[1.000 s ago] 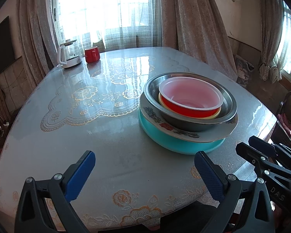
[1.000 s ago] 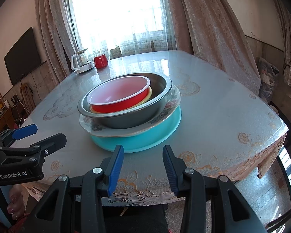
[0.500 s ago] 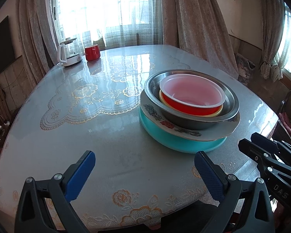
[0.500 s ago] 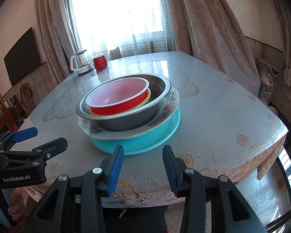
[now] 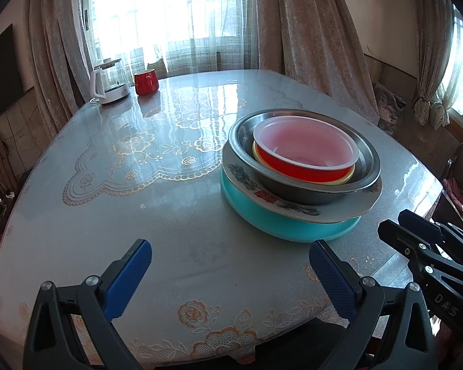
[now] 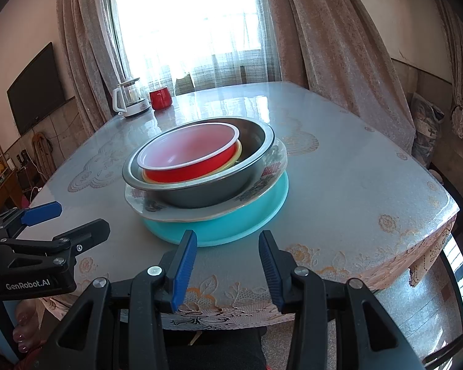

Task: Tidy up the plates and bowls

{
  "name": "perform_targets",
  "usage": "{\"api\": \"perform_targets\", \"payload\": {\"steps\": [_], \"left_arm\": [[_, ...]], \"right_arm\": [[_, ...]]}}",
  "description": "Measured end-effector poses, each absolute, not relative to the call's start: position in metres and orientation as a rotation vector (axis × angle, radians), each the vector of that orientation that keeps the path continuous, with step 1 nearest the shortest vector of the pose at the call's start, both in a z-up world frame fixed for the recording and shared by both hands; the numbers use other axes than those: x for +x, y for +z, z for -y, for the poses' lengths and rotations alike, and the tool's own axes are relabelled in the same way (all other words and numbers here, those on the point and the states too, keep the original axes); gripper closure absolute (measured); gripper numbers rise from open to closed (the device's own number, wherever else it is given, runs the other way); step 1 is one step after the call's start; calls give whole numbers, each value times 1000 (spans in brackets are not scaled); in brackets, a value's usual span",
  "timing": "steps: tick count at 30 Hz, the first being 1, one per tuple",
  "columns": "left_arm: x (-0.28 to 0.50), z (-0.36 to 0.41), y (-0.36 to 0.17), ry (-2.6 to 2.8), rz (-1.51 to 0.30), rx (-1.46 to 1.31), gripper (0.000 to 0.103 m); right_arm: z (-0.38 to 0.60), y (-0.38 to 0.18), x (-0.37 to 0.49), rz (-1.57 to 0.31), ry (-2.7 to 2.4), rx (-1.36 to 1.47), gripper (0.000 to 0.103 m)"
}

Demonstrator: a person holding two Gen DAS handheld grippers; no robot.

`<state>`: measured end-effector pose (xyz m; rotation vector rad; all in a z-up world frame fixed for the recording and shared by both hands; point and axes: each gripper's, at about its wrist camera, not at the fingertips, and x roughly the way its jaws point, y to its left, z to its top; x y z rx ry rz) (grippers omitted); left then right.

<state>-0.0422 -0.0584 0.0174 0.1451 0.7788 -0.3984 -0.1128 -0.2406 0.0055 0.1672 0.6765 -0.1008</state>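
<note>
- Left tongs [image 5: 230, 260]: spread wide, nothing between the blue pads, held over the near edge of the table [image 5: 176, 215].
- Right tongs [image 6: 227, 257]: partly spread, gap bare, nothing pinched; tips just short of the stack.
- Seen from the right tongs: left tongs off to the left, near the table edge, clear of the dishes.
- Straight ahead of the right tongs, ahead and to the right of the left tongs: one stack of dishes.
- Stack, bottom up: teal plate [image 6: 231, 225] flat on the table; flowered plate [image 6: 182, 214] on it; metal bowl [image 6: 200, 192] in that; yellow bowl [image 6: 238, 151], only a rim showing; red bowl [image 6: 188, 154] nested on top, inside pale pink.
- Stack untouched by either pair of tongs.
- Far past the stack, toward the left corner: red mug [image 5: 145, 82] beside a white kettle [image 5: 109, 84], well apart from the dishes.
- Behind the table: curtains [image 6: 333, 46] and a bright window.
</note>
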Motion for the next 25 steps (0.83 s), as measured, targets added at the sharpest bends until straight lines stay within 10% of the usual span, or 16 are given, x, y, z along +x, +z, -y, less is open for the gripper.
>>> {"api": "perform_targets", "payload": {"steps": [25], "left_arm": [[-27,57,7,-402,-842,130,7]], "right_arm": [[247,1,-106,-694,-108,192,61]]}}
